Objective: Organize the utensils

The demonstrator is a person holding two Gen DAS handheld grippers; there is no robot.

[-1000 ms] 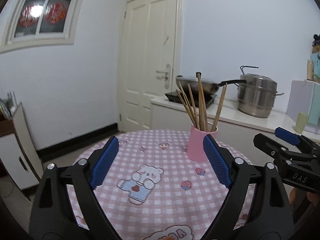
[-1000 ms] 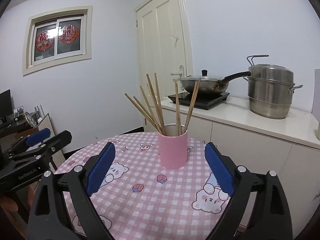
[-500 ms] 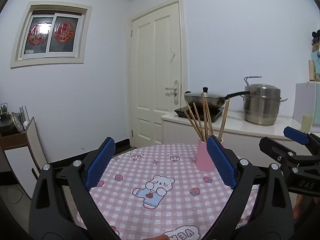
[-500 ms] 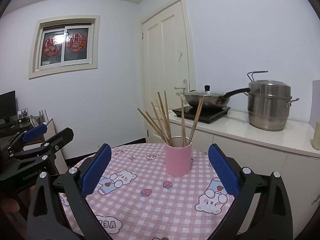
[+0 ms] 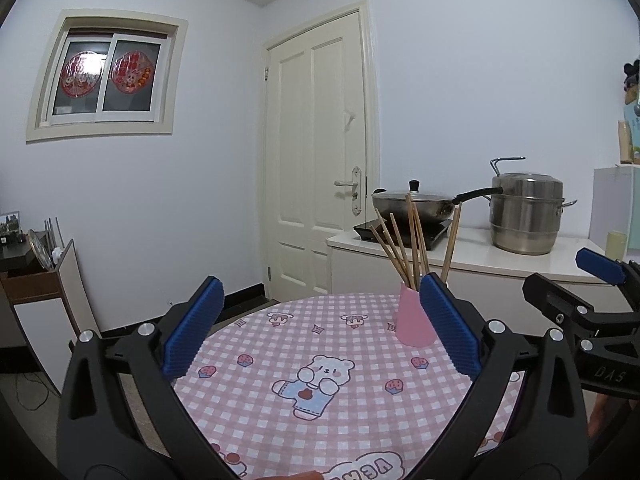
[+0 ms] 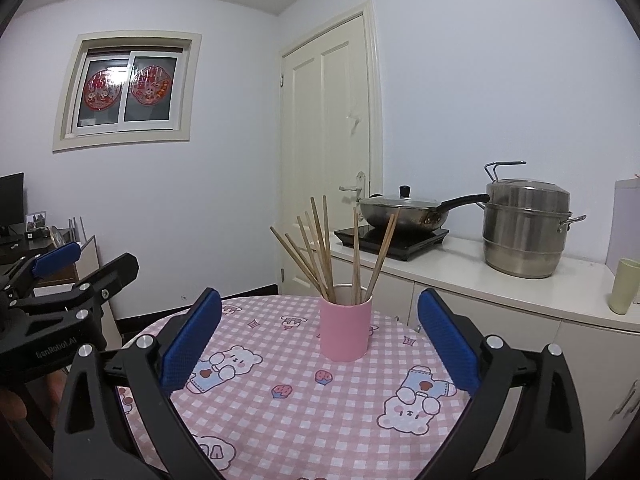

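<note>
A pink cup (image 6: 346, 330) stands upright on the far part of a round table with a pink checked cloth (image 6: 300, 420). Several wooden chopsticks (image 6: 320, 256) lean fanned out in it. My right gripper (image 6: 319, 295) is open wide, short of the cup, with nothing between its blue pads. In the left wrist view the cup (image 5: 412, 326) shows partly behind the right pad of my left gripper (image 5: 321, 282). Its jaws are opening and hold nothing. The chopsticks (image 5: 400, 248) rise above that pad. Each gripper shows at the edge of the other's view.
Behind the table runs a white counter (image 6: 460, 268) with a wok on a black cooker (image 6: 400, 216), a steel steamer pot (image 6: 524, 228) and a pale green cup (image 6: 624, 286). A shut white door (image 5: 320, 160) is beyond. A low cabinet (image 5: 44, 292) stands at the left.
Both grippers have drawn back from the cup and tilted up a little, so the cup looks smaller and lower. The jaws of both stand slightly wider.
</note>
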